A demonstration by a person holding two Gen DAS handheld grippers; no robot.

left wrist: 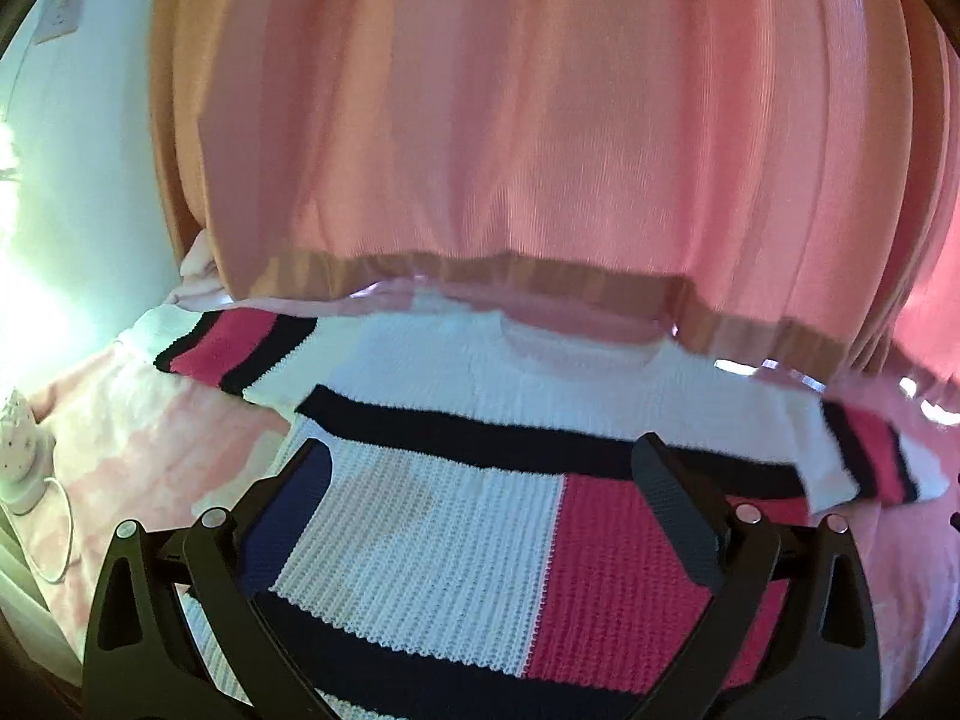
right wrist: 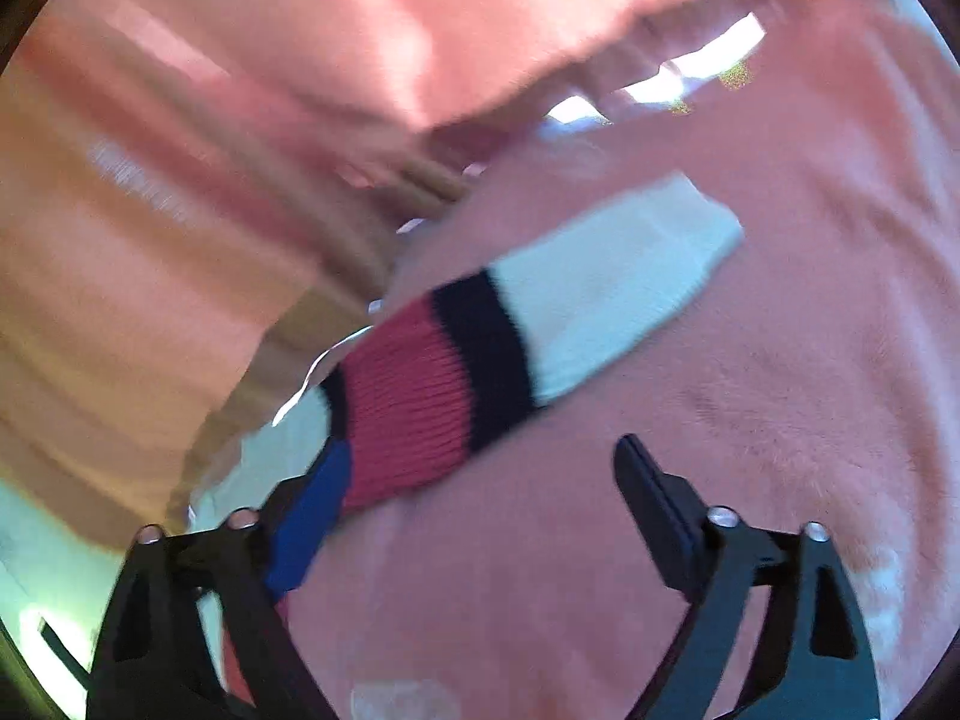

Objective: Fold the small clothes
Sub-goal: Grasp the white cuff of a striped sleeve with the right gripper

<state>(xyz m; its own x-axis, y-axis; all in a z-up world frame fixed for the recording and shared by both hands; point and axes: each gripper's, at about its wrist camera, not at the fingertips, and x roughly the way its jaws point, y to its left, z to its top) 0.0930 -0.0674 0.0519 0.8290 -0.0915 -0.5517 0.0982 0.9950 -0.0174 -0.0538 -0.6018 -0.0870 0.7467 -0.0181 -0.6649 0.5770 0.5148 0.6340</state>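
The small knit sweater (left wrist: 480, 414) lies flat and face up on the pink fleece blanket (left wrist: 150, 438), neckline toward the pink curtain (left wrist: 510, 120), both sleeves spread out to the sides. Its body shows white, red and navy blocks crossed by black stripes.

The left gripper (left wrist: 483, 495) hovers over the lower body of the sweater, jaws spread wide with nothing between them. The right gripper (right wrist: 456, 498) is also released; its left finger (right wrist: 282, 516) sits at or over the navy edge near the armpit, though whether it touches the knit cannot be told. The right sleeve (right wrist: 540, 324) stretches away from it across the blanket, white cuff farthest out.

Judging from this layout, no fold is made yet, and the sleeve is the likely first step. To do it well, pinch the sleeve near the cuff with only 1 layer between the fingers, lift just enough to clear the blanket, and lay it straight across the chest so the 2 edges line up. The open knit may snag or stretch, so pull gently.

A white lamp (left wrist: 21, 450) with its cord stands at the left.
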